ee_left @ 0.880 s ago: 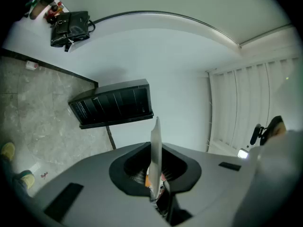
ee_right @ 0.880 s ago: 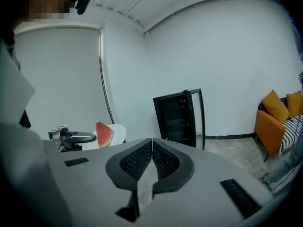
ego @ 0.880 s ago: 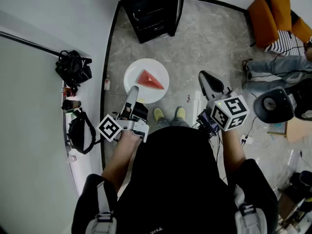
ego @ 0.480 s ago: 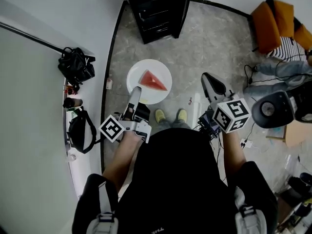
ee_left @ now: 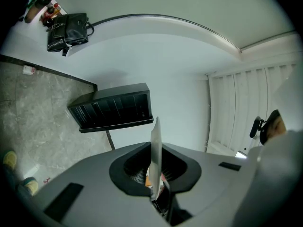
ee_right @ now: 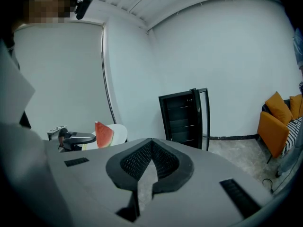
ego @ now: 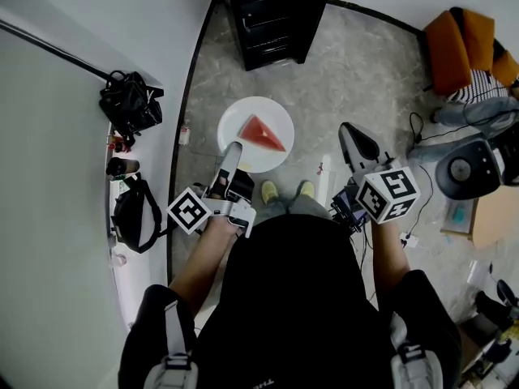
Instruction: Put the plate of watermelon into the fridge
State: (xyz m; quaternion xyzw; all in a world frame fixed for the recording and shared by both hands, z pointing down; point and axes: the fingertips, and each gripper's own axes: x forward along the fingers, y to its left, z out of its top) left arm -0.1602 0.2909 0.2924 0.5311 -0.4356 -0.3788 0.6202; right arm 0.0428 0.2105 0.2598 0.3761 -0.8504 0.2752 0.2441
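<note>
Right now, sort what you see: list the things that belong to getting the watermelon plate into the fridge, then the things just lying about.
Job in hand:
plate; watermelon slice on it; fridge; left gripper, shut on the plate's rim.

Lying about:
black handbag by the wall; shoulder bag; orange armchair.

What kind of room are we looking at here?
Probably a sparse lounge or office corner: a small black fridge on a grey stone-look floor, white walls, an orange armchair.
</note>
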